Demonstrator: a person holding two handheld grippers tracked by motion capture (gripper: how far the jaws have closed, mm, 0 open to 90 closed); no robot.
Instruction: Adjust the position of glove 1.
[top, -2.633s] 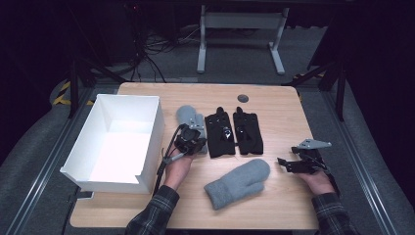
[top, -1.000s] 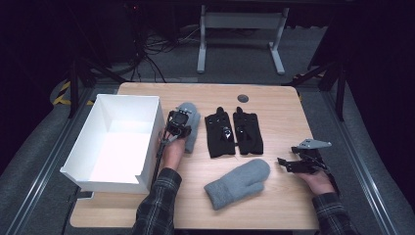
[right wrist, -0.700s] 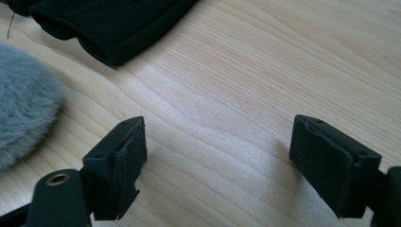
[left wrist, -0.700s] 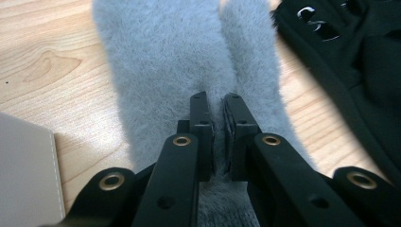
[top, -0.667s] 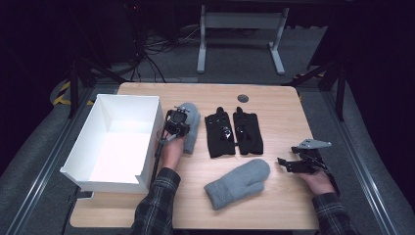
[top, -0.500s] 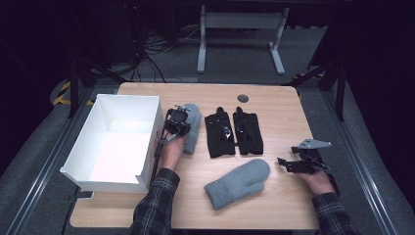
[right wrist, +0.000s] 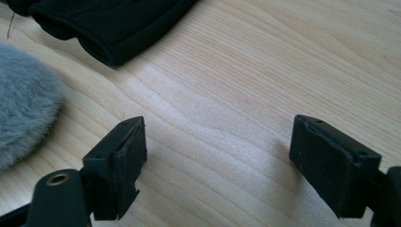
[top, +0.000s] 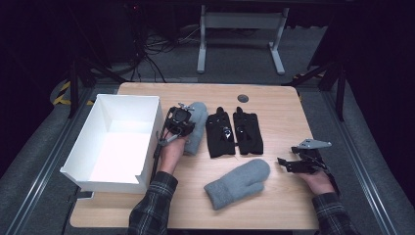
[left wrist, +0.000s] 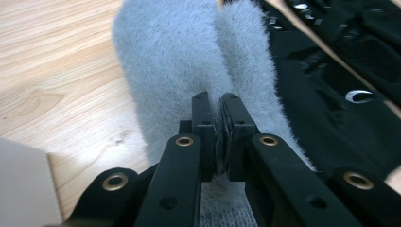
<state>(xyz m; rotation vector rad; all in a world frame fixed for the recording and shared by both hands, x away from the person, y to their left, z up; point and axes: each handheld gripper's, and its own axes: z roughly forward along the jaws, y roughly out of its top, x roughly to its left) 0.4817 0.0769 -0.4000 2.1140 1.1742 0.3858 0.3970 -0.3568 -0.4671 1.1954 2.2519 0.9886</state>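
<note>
High view, nearest first: the right gripper (top: 293,164) rests at the table's (top: 274,205) right edge with its jaws spread wide over bare wood, unmoved since the earlier frames. Just left of it lies a grey mitten (top: 237,183). Farther in, the left gripper (top: 180,121) has pressed its jaws together on the fluffy fabric of the second grey mitten (top: 195,128), which lies beside the white box (top: 93,147); earlier those jaws stood over the mitten's cuff end and have just been closing. Beyond, two black gloves (top: 234,132) lie side by side. No readable writing shows anywhere.
</note>
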